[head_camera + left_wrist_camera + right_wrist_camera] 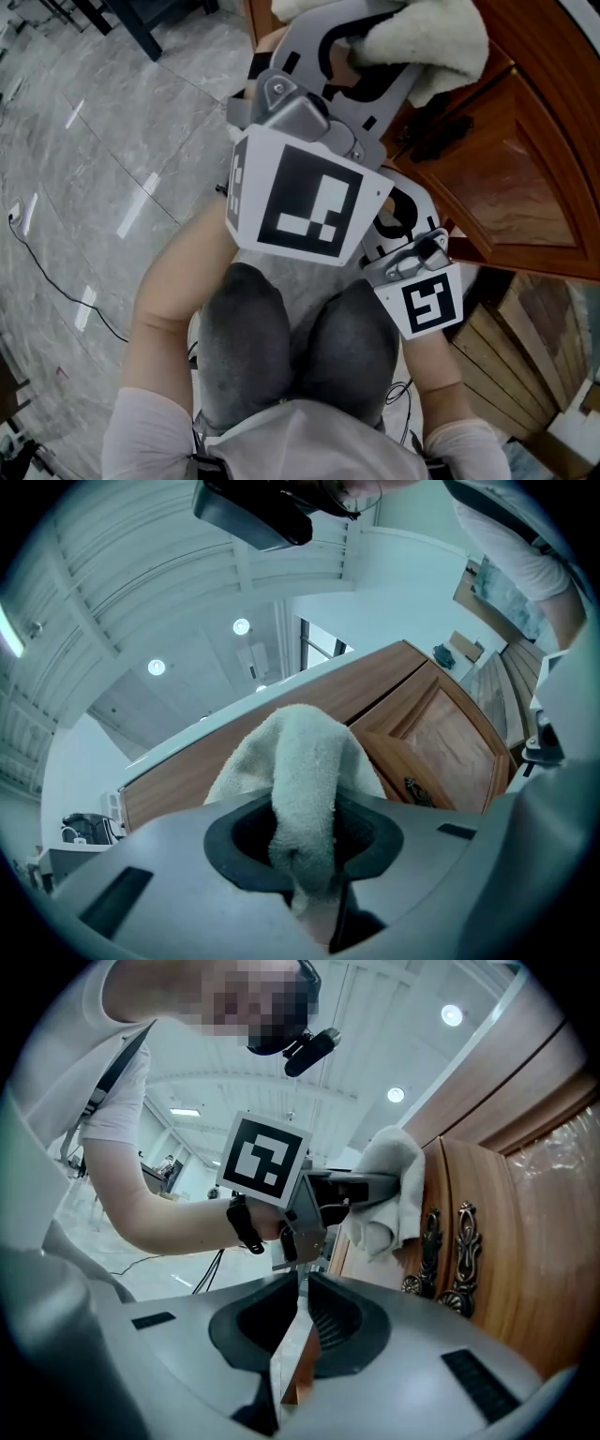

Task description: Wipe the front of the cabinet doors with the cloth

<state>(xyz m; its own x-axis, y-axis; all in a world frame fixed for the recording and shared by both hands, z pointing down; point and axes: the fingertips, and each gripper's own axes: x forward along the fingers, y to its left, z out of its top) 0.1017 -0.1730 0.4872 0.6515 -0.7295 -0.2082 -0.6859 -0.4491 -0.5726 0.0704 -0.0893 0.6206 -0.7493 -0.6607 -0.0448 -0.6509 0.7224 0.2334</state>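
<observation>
Closest, the person's knees in grey trousers [291, 352] are folded up in front of the brown panelled wooden cabinet doors [525, 178], above the grey marble floor [112, 131] that runs away from the doors. Next comes the grey right gripper [302, 1321], held low, just short of the doors and below their pair of dark ornate metal handles [448, 1260]. Its jaws meet with only a thin slit between them and nothing is caught there. Beyond it, higher along the doors, the grey left gripper [305, 860] is clenched on the white fluffy terry cloth [305, 761]. A thick fold of the cloth rises out between the jaws and bunches over their tips. Seen from the right gripper view, that bunch lies against the door front just above the handles, at the door's edge. A white ceiling with round lights [242, 627] lies farthest, above the doors' top.
</observation>
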